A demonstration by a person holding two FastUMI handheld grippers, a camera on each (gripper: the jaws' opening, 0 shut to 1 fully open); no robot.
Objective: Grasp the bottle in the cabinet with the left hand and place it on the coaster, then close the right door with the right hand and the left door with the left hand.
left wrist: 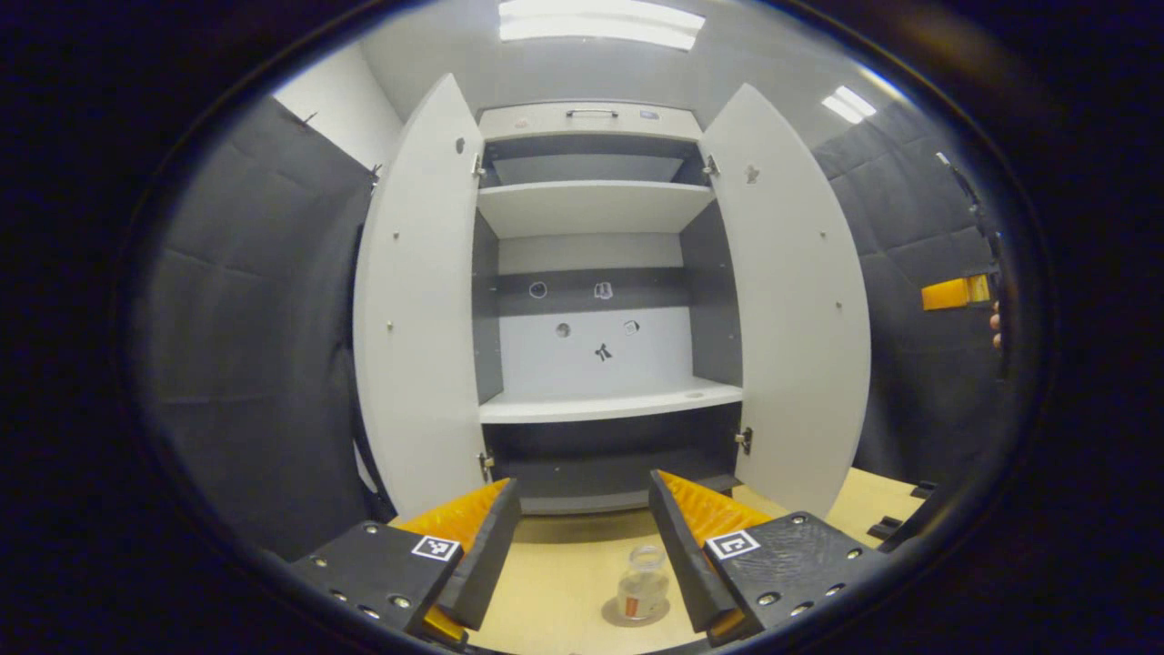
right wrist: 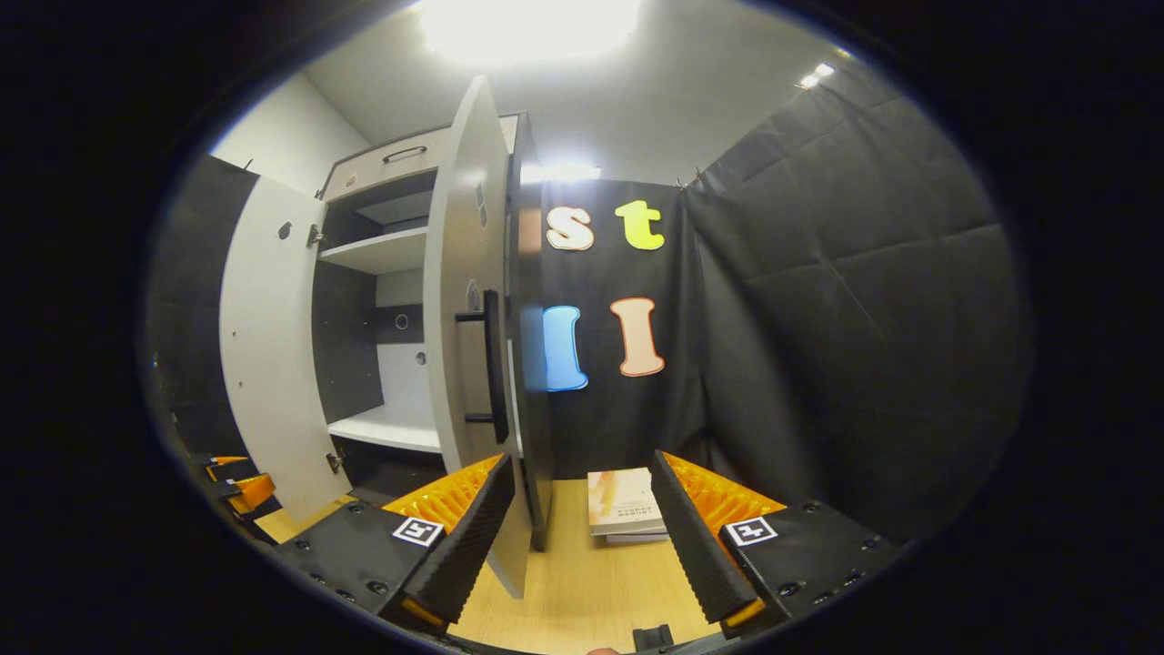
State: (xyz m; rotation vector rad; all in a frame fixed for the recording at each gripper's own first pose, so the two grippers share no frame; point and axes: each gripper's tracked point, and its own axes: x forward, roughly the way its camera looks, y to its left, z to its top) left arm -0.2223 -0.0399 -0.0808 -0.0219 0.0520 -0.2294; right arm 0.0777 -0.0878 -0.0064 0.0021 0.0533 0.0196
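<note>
Already the first part of the job looks done: in the left gripper view the bottle, a small clear one, stands upright on the round coaster on the desk, in front of the cabinet and well clear of its shelves. The left claw has its fingers spread wide with nothing between them; the bottle sits low in the gap, nearer the right finger, but whether it touches that finger I cannot tell. The lower shelf and upper shelf carry no bottle as far as can be seen. What is left, by my reading, is both doors. The left door and the right door stand swung out wide toward the camera. In the right gripper view the right claw is also spread apart and holds nothing, and the right door is seen almost edge-on just ahead, its dark bar handle facing the claw's side and its lower edge reaching down between the fingers. A book lies on the desk beyond, near the booth wall. So the right door seems next in line, then the left.
</note>
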